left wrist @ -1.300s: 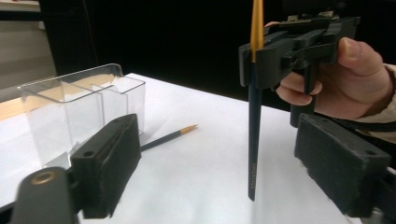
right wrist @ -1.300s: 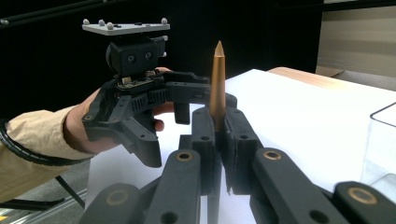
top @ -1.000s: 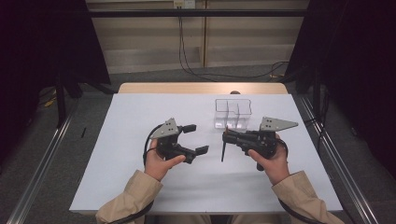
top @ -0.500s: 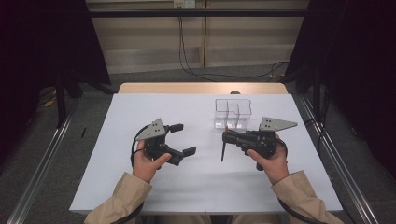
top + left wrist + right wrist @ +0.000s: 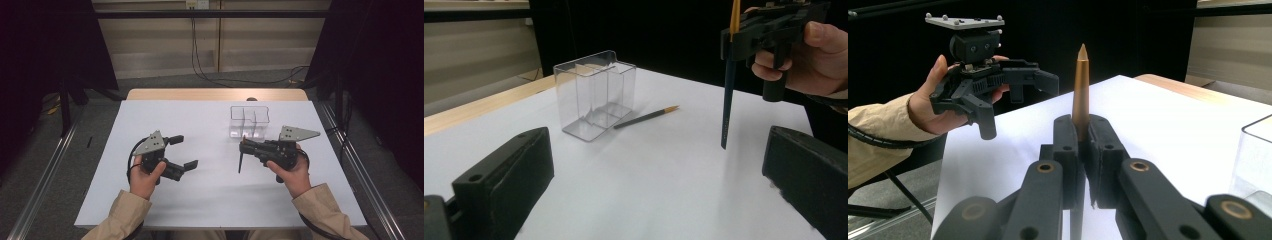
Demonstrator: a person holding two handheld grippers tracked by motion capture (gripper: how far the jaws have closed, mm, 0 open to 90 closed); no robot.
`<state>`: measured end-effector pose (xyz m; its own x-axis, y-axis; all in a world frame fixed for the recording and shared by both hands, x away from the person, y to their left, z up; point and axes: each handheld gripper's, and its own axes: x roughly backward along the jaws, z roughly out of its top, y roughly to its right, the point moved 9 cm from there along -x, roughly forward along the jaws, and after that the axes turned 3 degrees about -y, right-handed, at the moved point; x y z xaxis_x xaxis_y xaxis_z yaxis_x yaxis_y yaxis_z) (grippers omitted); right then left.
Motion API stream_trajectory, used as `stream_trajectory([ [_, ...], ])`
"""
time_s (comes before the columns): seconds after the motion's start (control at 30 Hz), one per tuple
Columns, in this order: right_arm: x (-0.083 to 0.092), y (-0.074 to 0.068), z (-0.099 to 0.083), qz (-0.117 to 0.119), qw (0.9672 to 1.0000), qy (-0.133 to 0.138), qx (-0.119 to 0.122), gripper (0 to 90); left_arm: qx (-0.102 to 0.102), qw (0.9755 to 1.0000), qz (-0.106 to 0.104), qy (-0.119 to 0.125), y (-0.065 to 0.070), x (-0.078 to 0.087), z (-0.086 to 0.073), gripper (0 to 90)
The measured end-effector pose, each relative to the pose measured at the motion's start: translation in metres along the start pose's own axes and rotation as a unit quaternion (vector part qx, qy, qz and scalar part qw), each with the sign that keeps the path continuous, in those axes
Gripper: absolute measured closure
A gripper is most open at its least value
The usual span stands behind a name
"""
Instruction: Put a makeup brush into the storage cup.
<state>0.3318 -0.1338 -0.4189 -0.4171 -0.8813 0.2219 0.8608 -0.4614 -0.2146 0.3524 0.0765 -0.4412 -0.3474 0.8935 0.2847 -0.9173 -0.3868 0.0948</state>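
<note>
brush [image 5: 1081, 85] lower handle hidden behind jaws

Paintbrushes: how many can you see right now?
2. One paintbrush is clamped upright in the right tongs; the other brush lies flat on the table beside the clear organizer box.

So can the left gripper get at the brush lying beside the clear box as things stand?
Probably yes. The left gripper is open and holds nothing, and bare table lies between it and the loose brush by the clear box. The right gripper, holding its own upright brush, stands off to the side.
</note>
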Motion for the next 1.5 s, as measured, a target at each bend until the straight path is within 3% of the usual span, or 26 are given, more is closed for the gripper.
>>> stream_trajectory([
  [0.87,0.001,0.002,0.003,-0.001,1.0000,0.008,-0.004,83.7,0.003,0.9989,0.047,-0.005,-0.016,0.055,-0.022,0.0],
  [1.5,-0.005,0.007,0.002,-0.003,1.0000,0.002,-0.003,83.7,0.011,0.9975,0.069,-0.005,-0.021,0.082,-0.036,0.0],
])
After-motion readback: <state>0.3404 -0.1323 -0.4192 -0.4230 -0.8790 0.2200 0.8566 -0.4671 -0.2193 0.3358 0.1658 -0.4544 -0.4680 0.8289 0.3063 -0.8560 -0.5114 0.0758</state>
